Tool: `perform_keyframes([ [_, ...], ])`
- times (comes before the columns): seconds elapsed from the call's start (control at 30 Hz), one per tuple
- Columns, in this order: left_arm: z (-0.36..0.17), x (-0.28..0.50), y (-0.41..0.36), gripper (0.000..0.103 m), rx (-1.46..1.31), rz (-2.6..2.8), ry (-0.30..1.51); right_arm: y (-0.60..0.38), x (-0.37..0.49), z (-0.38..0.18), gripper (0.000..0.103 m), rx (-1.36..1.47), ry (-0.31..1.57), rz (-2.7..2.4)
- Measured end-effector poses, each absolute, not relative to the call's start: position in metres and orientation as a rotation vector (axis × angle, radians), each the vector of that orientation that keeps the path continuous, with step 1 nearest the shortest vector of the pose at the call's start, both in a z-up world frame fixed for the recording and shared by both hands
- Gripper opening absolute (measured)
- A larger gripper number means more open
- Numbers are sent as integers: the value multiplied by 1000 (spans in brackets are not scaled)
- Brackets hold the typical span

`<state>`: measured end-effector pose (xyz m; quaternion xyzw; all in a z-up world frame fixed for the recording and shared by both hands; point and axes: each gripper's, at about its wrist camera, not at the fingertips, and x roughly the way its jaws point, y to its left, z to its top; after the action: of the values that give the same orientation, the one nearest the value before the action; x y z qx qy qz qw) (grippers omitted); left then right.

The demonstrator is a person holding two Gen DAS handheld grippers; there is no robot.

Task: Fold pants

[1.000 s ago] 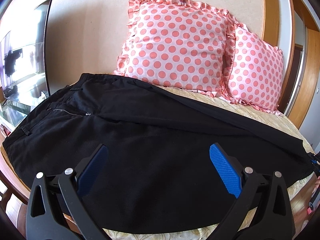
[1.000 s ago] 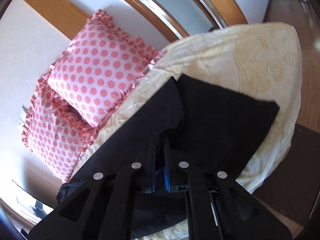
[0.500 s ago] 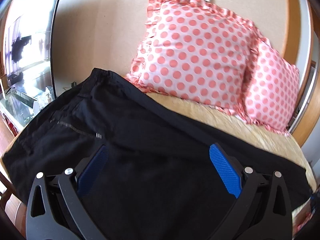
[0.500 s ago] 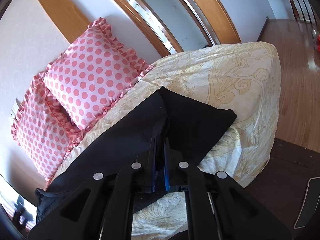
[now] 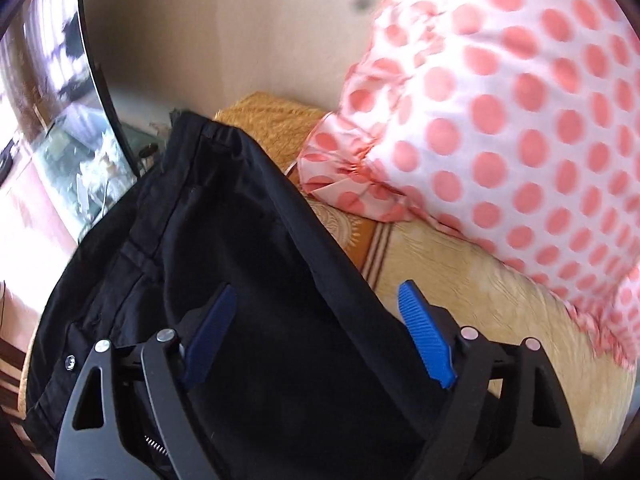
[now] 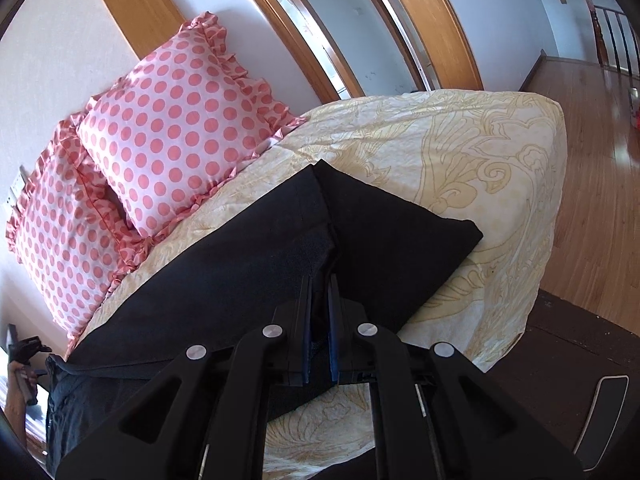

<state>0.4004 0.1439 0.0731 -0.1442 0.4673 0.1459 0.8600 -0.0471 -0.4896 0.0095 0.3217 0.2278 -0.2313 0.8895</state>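
Flat-spread black pants (image 6: 224,280) — hem pinched by right gripper (image 6: 319,312).

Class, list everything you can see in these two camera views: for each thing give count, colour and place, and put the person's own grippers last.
pants: one, black, spread across the bed
pillows: two, pink with polka dots, at the wall on the bed
bed cover: one, cream with gold pattern, under the pants
TV: one, dark frame, beside the bed at the waist end
door frames: wooden, behind the bed
floor: brown wood, past the bed's end
left gripper: black with blue pads, open over the pants' waist end
right gripper: black, shut on the pants' leg end
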Motion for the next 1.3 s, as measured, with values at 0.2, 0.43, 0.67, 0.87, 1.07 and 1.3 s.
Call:
perform_keyframes([
  [0.2, 48, 426, 163, 49, -384, 354, 1040, -486, -42, 13, 7, 623, 505, -499],
  [0.43, 49, 388, 193, 6, -631, 286, 922, -490, -40, 17, 7, 635, 485, -473],
  [0.67, 115, 290, 199, 6, -587, 198, 725, -517, -23, 44, 7, 622, 429, -427],
  [0.87, 130, 150, 197, 6, -551, 182, 568, -532, -23, 64, 7, 621, 388, -434],
  [1.07, 67, 53, 200, 6, -586, 256, 552, -542, -36, 48, 7, 662, 419, -467],
  [1.3, 17, 14, 204, 7, -676, 300, 540, -546, -47, 38, 7, 723, 422, -468],
])
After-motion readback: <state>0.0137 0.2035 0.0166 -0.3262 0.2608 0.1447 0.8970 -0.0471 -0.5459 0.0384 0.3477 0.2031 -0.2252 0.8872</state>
